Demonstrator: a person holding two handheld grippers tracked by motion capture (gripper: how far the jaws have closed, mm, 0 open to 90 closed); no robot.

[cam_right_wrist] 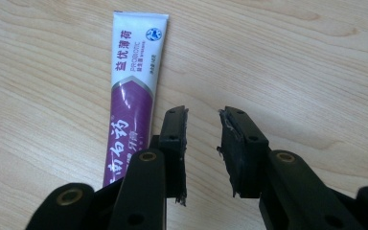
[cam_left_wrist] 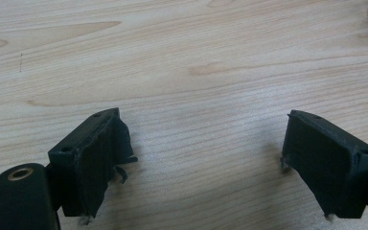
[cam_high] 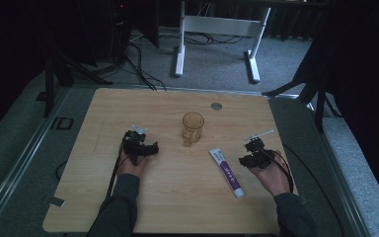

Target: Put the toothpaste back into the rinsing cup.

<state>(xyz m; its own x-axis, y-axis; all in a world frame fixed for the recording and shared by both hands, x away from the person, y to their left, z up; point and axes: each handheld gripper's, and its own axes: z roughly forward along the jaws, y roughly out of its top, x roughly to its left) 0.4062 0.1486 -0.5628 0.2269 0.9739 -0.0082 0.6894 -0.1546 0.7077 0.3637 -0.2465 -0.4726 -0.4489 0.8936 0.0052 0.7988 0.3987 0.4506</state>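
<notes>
1. The toothpaste tube (cam_high: pixel 226 172) lies flat on the wooden table (cam_high: pixel 177 207), a little right of the amber glass (cam_high: pixel 193 129).
2. The right gripper (cam_right_wrist: pixel 203 143) sits just right of the tube, jaws slightly parted, holding nothing.
3. The left gripper (cam_left_wrist: pixel 203 158), left of the glass, has its jaws spread wide over bare wood.

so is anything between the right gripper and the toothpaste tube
Nothing visible. The right gripper hangs just beside the toothpaste tube, with bare table under its partly open jaws. The amber glass stands farther off toward the table's middle, out of the way.
</notes>
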